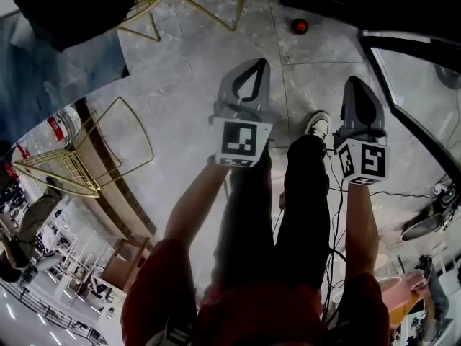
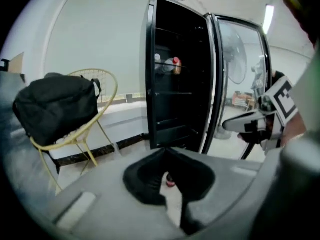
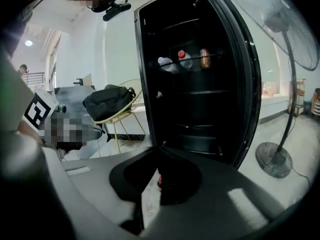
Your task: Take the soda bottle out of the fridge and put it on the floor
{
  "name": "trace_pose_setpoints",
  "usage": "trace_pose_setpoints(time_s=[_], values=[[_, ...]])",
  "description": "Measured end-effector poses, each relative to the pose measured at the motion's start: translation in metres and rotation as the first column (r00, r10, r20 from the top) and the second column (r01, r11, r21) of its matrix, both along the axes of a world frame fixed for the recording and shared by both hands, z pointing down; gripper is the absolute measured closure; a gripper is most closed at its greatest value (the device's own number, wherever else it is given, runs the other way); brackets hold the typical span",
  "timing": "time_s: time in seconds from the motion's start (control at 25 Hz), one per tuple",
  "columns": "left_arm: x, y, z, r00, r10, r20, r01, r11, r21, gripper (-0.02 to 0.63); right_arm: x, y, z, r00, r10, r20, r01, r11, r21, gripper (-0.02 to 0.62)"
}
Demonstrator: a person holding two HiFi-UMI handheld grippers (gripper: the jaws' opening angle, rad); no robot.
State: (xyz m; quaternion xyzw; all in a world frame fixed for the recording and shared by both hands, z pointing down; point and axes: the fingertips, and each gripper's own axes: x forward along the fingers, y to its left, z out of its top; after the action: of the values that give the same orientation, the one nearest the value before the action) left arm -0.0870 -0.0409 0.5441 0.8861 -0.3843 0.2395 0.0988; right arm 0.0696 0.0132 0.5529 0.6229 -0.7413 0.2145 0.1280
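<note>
- Left gripper (image 1: 256, 63): fingers clenched tip to tip, holding nothing.
- Right gripper (image 1: 358, 80): fingers likewise clenched, empty. It is held beside the left one, low over the floor (image 1: 202, 56), and both point at the fridge (image 3: 200, 84).
- Soda bottle (image 1: 299, 26): red-topped, upright on the floor. It stands ahead of both finger pairs, clear of them and touched by neither, short of the fridge.
- Fridge: door open, drinks (image 3: 185, 60) on an upper shelf.
- Chair (image 2: 80, 129): left of the fridge, with a black bag (image 2: 55, 106) on it.
</note>
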Motion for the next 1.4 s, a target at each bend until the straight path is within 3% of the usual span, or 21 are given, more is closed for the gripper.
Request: trace_pose_setpoints(time_s=[0.32, 0.52, 0.64, 0.8, 0.96, 1.4], values=[[0.016, -0.004, -0.205, 1.0, 0.009, -0.01, -0.008, 1.0, 0.018, 0.606, 0.018, -0.002, -0.205, 0.998, 0.053, -0.013, -0.053, 0.998, 0.043, 0.595], [0.02, 0.003, -0.307, 1.0, 0.002, -0.021, -0.001, 0.999, 0.033, 0.606, 0.021, -0.004, -0.306, 0.997, 0.055, -0.046, -0.051, 0.995, 0.089, 0.595], [0.018, 0.016, -0.358, 0.999, -0.021, -0.034, 0.022, 0.999, 0.034, 0.606, 0.023, 0.004, -0.356, 0.996, 0.089, 0.004, -0.089, 0.991, 0.097, 0.595], [0.01, 0.031, -0.414, 0.996, -0.066, -0.055, 0.068, 0.997, 0.038, 0.606, 0.011, 0.019, -0.409, 0.996, 0.078, 0.044, -0.082, 0.99, 0.112, 0.595], [0.008, 0.04, -0.457, 0.993, -0.087, -0.08, 0.092, 0.994, 0.055, 0.606, -0.004, 0.033, -0.454, 1.0, 0.028, 0.011, -0.029, 0.99, 0.14, 0.595], [0.017, 0.041, -0.546, 0.989, -0.029, -0.144, 0.053, 0.984, 0.167, 0.606, 0.046, 0.048, -0.555, 0.993, 0.103, -0.061, -0.085, 0.967, 0.24, 0.595]])
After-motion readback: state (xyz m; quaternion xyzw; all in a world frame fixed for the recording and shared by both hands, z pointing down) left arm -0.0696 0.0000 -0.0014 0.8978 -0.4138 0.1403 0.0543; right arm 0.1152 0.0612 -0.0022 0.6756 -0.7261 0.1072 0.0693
